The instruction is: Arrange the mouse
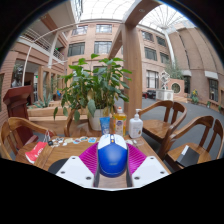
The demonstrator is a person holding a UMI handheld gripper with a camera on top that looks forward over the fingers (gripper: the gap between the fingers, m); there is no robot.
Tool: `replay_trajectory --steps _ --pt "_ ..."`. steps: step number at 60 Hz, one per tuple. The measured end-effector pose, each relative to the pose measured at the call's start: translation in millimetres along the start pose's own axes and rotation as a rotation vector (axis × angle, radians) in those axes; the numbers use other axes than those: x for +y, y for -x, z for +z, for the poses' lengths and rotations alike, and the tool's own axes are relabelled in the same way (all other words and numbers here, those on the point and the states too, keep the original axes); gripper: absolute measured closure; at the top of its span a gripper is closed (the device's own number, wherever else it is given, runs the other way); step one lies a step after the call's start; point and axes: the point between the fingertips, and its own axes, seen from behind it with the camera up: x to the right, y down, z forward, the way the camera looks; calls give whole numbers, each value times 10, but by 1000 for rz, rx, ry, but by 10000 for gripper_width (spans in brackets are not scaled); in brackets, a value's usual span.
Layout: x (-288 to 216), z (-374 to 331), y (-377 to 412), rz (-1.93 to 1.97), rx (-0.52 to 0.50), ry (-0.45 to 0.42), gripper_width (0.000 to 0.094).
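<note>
A blue and white computer mouse sits between my gripper's two fingers, its white front end pointing away from me. Both pink pads press against its sides, so the gripper is shut on it. The mouse appears held above a round wooden table. The underside of the mouse is hidden.
Just beyond the mouse stand a blue cup, a yellow-labelled bottle and a white pump bottle. A leafy potted plant rises behind them. Wooden chairs ring the table. A red packet lies at the left.
</note>
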Motion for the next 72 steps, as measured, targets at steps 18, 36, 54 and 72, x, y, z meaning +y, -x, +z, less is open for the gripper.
replay_trajectory --steps 18,36,54,72 --pt "729 564 1707 -48 -205 164 568" --pt "1888 739 2012 -119 -206 378 445" --pt "1285 47 1833 -124 -165 297 81" --pt "882 -1180 1656 -83 -137 256 82"
